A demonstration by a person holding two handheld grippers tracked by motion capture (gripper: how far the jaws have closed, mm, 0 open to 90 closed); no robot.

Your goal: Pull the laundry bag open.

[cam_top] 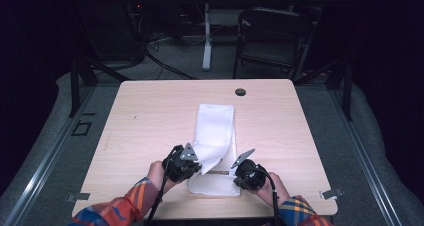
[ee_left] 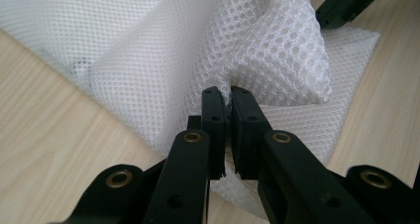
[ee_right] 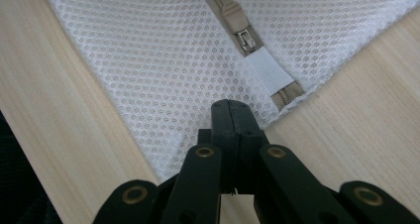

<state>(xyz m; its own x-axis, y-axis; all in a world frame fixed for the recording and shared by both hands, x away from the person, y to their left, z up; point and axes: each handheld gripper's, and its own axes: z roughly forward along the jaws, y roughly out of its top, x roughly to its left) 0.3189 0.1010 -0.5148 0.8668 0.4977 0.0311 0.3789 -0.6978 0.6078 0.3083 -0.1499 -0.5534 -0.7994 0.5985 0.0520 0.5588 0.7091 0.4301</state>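
Note:
A white mesh bag (cam_top: pixel 216 126) lies lengthwise on the wooden table (cam_top: pixel 150 116). Its near left corner (ee_left: pixel 277 60) is lifted and folded over toward the middle. My left gripper (ee_left: pixel 225 96) is shut on that raised fold, seen at the bag's near left in the high view (cam_top: pixel 199 163). My right gripper (ee_right: pixel 231 107) is shut over the bag's near right corner, low against the table (cam_top: pixel 235 175). A beige zipper pull (ee_right: pixel 237 26) and a white tab (ee_right: pixel 270 70) lie on the mesh just beyond its jaws. The right gripper's black jaws also reach into the left gripper view's top right corner.
A round cable hole (cam_top: pixel 240 92) sits near the table's far edge. Bare wood surrounds the bag on both sides. A dark folding chair (cam_top: pixel 272 36) and a white stand leg (cam_top: pixel 206 41) are on the floor behind the table.

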